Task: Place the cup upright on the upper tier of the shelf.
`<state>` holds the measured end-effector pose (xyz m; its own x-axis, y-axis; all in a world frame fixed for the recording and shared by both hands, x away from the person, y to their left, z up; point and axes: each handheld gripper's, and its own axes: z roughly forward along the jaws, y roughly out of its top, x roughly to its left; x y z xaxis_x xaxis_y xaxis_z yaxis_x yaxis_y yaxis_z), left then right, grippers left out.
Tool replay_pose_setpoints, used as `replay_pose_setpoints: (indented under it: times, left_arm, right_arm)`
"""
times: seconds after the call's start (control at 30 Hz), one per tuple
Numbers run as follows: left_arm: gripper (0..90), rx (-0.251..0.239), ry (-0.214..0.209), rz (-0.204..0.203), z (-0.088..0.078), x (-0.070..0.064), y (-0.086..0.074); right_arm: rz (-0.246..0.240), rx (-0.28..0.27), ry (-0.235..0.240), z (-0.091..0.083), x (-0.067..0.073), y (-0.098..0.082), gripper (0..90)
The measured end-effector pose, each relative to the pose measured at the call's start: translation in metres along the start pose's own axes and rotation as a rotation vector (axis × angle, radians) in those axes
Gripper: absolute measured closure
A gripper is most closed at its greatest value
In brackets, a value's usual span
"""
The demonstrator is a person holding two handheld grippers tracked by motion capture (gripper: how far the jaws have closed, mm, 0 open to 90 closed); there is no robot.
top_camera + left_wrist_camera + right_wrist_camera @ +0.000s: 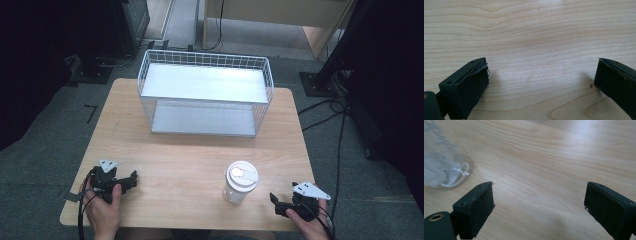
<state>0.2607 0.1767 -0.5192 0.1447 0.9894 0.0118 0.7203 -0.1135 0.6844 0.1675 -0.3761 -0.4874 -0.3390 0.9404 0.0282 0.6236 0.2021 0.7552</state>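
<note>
Just wood table (190, 155), grey carpet (65, 120).

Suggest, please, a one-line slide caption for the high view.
Two open hand-held grippers, left gripper and right gripper, rest on a wooden table flanking a lidded clear jar, before a white wire basket.

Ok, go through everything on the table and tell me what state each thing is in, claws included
Left claw: open, holding nothing, low over bare wood.
Right claw: open, holding nothing, beside the cup but apart from it.
Clear plastic cup: upright on the table, white lid on.
White wire basket: upright at the far side of the table, nothing visible on either shelf.
Table: bare wood between the cup and the basket.
</note>
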Motion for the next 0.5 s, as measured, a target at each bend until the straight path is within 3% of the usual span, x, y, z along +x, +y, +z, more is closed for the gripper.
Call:
replay_pose_setpoints:
  times: [0.5]
  left_arm:
    - [0.0, 0.0, 0.0, 0.001, 0.0, 0.0, 0.0]
  right_arm:
    - [-0.057, -0.026, 0.1, 0.004, 0.033, 0.013, 8.9]
